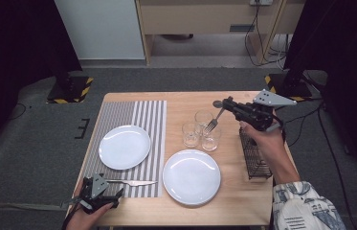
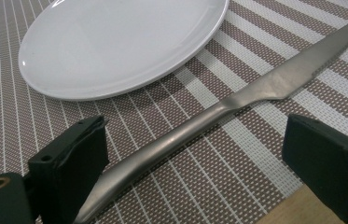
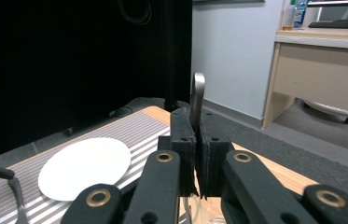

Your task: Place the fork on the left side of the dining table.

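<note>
A table was being laid on a wooden counter. The right gripper, held at about two o'clock above the counter, had its jaws clamped on the handle of a fork; in the right gripper view that handle rose straight up from between the closed pads. The fork hung tines-down toward seven o'clock, its tips over three glasses and clear of the near plate below them.

At seven o'clock the left gripper rested low on the striped mat, jaws wide apart and straddling the handle end of a knife. The knife lay flat on the mat, its long axis pointing away from the jaws toward three o'clock, blade outermost, just beside the far plate. Neither pad appeared to press on it.

The left hand was by far the nearer to the knife; closing across the handle looked to be all a pickup required. A wire rack stood at four o'clock.
</note>
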Motion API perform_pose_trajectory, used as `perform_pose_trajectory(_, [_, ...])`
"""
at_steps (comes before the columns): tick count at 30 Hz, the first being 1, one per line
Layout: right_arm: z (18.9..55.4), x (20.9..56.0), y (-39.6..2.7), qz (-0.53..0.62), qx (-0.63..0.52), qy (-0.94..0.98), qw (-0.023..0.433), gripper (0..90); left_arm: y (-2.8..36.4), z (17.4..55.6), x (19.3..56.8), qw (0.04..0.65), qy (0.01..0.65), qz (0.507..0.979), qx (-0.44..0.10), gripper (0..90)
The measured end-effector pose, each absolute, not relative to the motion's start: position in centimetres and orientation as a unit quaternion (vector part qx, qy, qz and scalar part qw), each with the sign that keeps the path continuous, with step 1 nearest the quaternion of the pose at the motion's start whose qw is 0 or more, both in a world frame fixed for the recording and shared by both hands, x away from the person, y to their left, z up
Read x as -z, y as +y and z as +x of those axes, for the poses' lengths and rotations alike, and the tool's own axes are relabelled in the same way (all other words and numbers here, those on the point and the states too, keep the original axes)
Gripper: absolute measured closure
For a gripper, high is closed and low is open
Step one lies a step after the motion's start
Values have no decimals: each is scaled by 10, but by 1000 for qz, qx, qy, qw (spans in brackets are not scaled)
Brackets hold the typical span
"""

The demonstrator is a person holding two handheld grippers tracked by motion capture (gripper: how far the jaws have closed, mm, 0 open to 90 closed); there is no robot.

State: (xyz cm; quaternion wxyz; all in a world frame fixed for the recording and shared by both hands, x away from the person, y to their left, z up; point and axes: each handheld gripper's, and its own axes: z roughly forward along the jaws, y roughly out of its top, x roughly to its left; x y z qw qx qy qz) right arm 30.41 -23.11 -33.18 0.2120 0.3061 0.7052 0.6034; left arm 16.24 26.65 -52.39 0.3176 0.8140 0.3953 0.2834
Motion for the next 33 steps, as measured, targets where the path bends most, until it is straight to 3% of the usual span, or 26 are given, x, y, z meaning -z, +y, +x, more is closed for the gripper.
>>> perform_pose_trajectory(33, [300, 353, -152, 270, -594, 739, 168, 869, 263, 162, 522, 323, 391, 814, -282, 66])
